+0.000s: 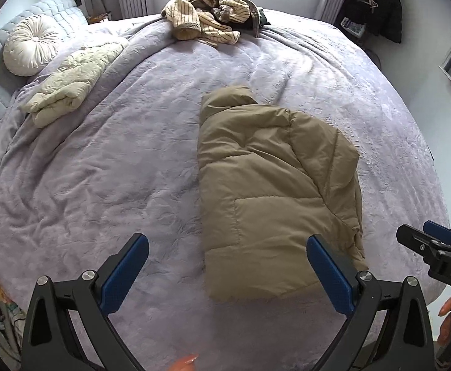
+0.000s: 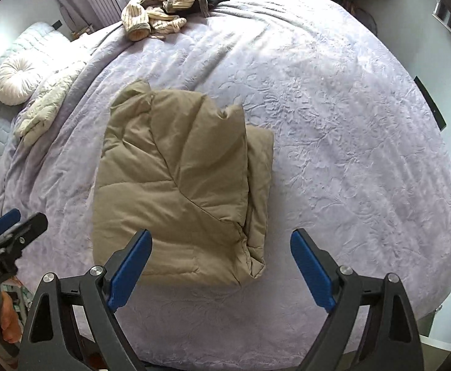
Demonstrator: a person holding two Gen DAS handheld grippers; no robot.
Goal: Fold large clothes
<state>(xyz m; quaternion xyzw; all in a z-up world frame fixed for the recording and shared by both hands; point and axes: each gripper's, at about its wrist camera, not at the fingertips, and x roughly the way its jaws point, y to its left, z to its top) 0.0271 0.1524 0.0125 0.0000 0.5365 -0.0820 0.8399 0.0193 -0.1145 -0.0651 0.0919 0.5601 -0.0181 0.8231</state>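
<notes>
The tan puffer jacket (image 2: 176,185) is seen lying on the lavender bedspread (image 2: 333,123), already doubled lengthwise into a thick slab with one sleeve laid diagonally across the top. Both the left gripper (image 1: 227,273) and the right gripper (image 2: 221,266) are held above its near hem with fingers spread wide and nothing pinched. The next fold is judged best made by taking the near hem at both corners together, lifting evenly, and laying it toward the collar so the trapped air is pressed out. Beyond, a cream folded quilted garment (image 1: 71,86) and a round cushion (image 1: 31,44) are seen near the headboard, and a striped heap of clothes (image 1: 213,9) at the far edge.
</notes>
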